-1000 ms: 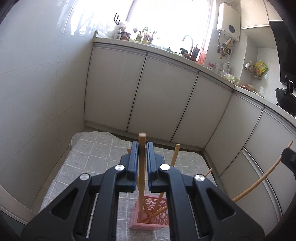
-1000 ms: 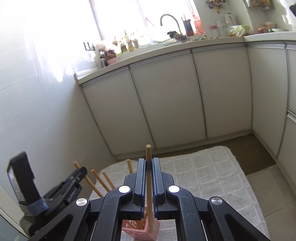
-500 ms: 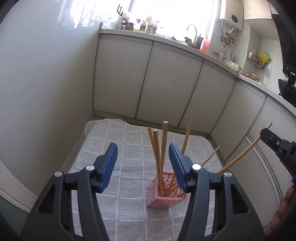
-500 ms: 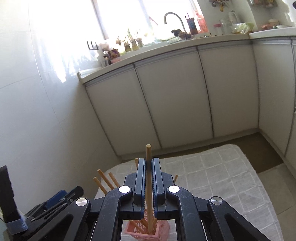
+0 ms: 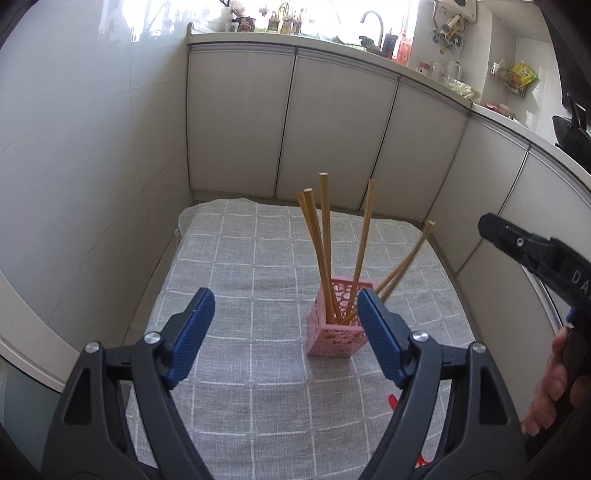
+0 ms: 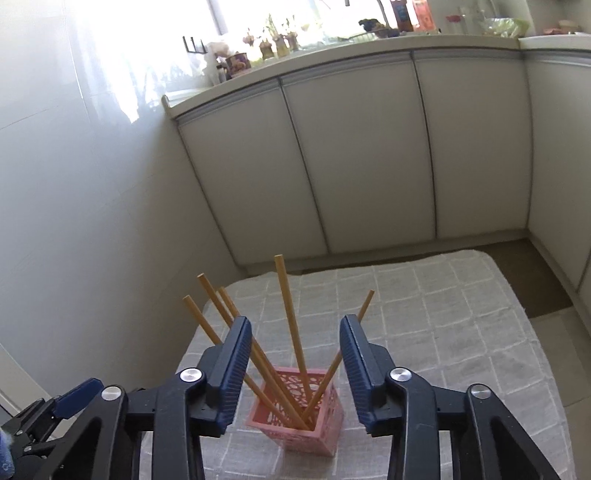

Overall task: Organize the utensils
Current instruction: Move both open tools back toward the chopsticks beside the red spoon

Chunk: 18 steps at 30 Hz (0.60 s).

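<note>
A pink perforated holder [image 5: 338, 330] stands upright on a grey checked cloth [image 5: 255, 266]; it also shows in the right wrist view [image 6: 299, 419]. Several wooden chopsticks [image 5: 325, 243] stand in it and lean apart; they also show in the right wrist view [image 6: 290, 325]. My left gripper [image 5: 284, 314] is open and empty, above and in front of the holder. My right gripper [image 6: 295, 341] is open and empty, above the holder, with the chopsticks rising between its fingers. Its black body [image 5: 535, 254] shows at the right of the left wrist view.
White cabinet doors [image 5: 332, 125] run behind the cloth under a countertop with a tap and bottles [image 5: 373, 33]. A white tiled wall [image 5: 81, 155] is on the left. Something small and red [image 5: 393, 402] lies on the cloth near my left gripper's right finger.
Both grippers have opened and let go of their chopsticks, which now stand in the pink holder. Both grippers have drawn back and up from the holder.
</note>
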### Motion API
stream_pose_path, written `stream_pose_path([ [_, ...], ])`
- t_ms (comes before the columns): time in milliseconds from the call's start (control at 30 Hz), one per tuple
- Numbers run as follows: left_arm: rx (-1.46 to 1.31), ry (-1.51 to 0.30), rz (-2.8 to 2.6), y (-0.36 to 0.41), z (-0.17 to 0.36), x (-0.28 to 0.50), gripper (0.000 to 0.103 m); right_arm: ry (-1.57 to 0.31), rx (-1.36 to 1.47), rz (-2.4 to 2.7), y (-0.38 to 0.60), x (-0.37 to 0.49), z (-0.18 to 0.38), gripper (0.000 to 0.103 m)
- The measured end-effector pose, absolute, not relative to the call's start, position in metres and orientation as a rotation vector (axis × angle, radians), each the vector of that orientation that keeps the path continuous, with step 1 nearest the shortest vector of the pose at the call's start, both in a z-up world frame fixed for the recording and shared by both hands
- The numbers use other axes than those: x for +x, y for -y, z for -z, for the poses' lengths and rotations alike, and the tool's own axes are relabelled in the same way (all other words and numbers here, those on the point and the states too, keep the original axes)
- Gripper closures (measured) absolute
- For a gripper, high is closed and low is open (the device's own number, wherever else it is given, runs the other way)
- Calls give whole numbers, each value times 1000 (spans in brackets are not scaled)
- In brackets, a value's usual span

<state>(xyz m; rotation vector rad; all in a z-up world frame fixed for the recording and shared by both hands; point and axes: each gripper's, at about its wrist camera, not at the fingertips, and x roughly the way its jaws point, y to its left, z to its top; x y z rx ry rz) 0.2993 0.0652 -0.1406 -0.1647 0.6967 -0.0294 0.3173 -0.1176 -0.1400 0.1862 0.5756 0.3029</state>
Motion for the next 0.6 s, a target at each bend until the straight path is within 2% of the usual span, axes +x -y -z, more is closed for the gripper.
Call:
stream_pose_path([
  [200, -165, -801, 41, -58, 147, 275, 22, -645, 208, -272, 140, 286, 137, 47],
  [467, -163, -941, 48, -43, 176, 241, 21, -819, 179, -225, 163, 249, 167, 33],
  [600, -162, -1001, 77, -30, 193, 230, 21, -895, 160, -212, 172, 230, 186, 29],
])
